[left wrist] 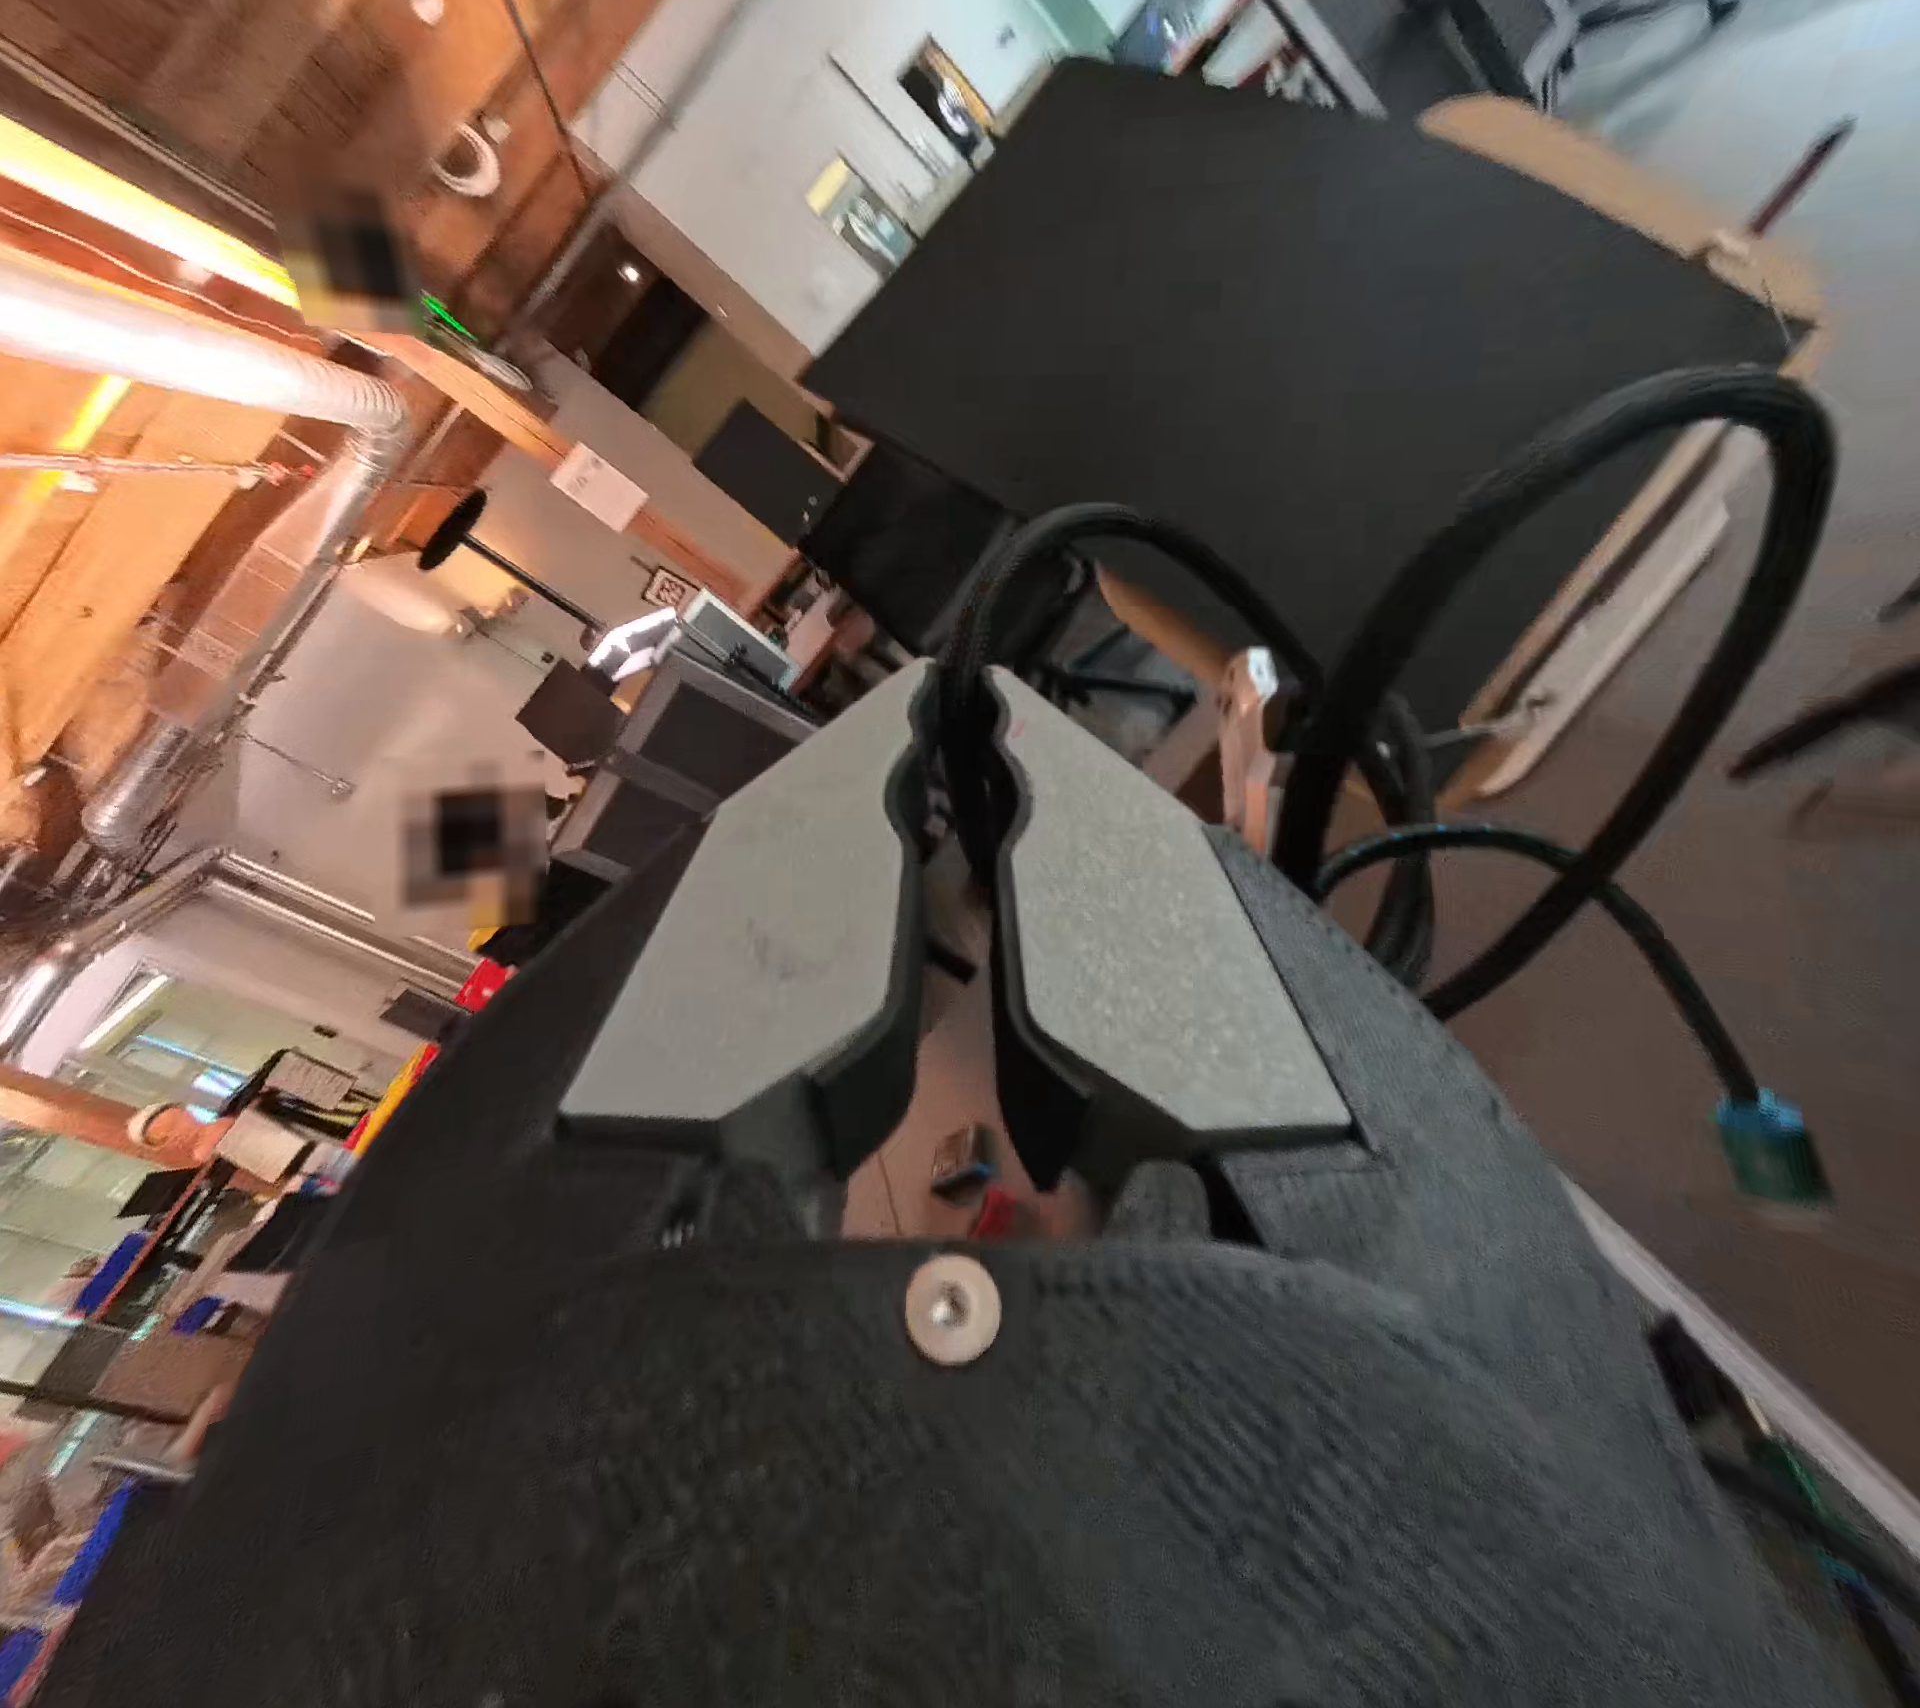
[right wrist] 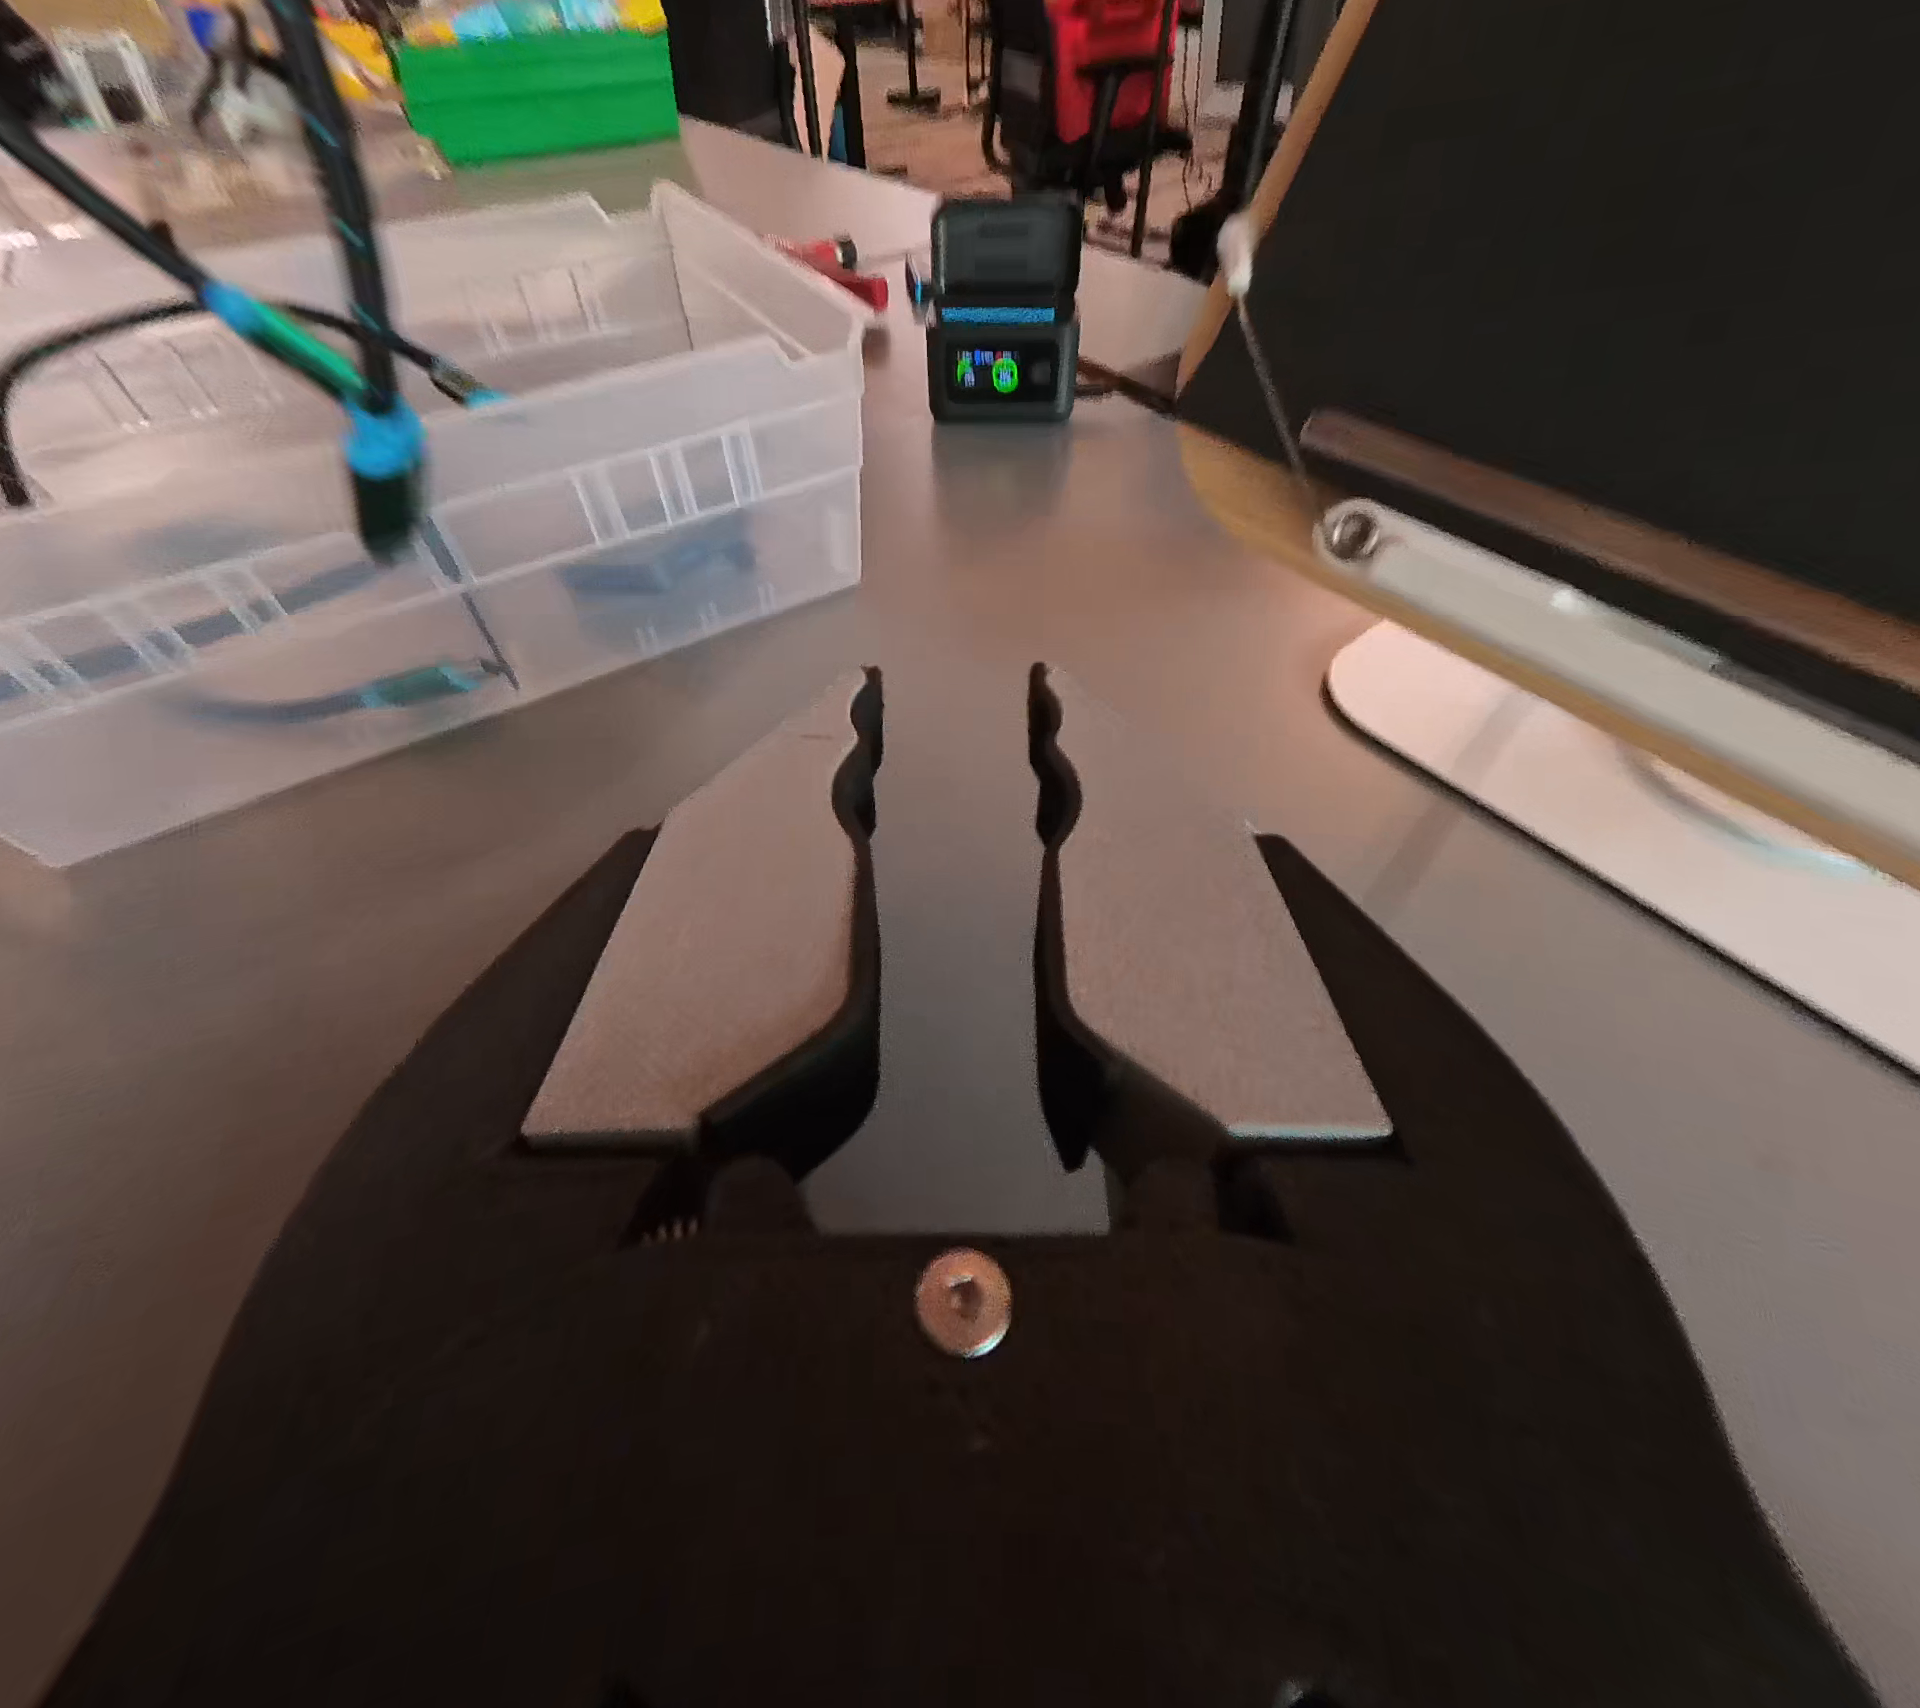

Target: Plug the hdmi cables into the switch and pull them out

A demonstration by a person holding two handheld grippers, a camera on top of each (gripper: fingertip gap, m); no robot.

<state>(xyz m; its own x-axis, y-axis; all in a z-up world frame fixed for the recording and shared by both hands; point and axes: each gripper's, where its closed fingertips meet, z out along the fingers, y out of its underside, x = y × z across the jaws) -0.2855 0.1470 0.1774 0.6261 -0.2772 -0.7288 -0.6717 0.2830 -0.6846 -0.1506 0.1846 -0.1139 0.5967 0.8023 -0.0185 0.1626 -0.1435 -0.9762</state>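
In the left wrist view my left gripper (left wrist: 961, 697) is tilted up in the air and shut on a bunch of black braided hdmi cables (left wrist: 1803, 495) that loop out to the right. One thinner cable ends in a teal plug (left wrist: 1771, 1149) hanging free. In the right wrist view my right gripper (right wrist: 956, 692) is open and empty, low over the grey table (right wrist: 987, 578). The same cables hang at the left, with blue-collared plugs (right wrist: 384, 474) dangling over a clear plastic bin (right wrist: 665, 370). I cannot make out the switch; a bluish thing (right wrist: 665, 567) lies in the bin.
A small black device with a lit screen (right wrist: 1003, 349) stands ahead on the table. A black board on a wooden frame (right wrist: 1610, 152) leans at the right above a white base (right wrist: 1558, 785). A green crate (right wrist: 540, 95) stands further back. My hands' fingertips stand some 30 centimeters from each other. To the bluish thing (right wrist: 665, 567): right tips about 15 centimeters, left tips about 35 centimeters.
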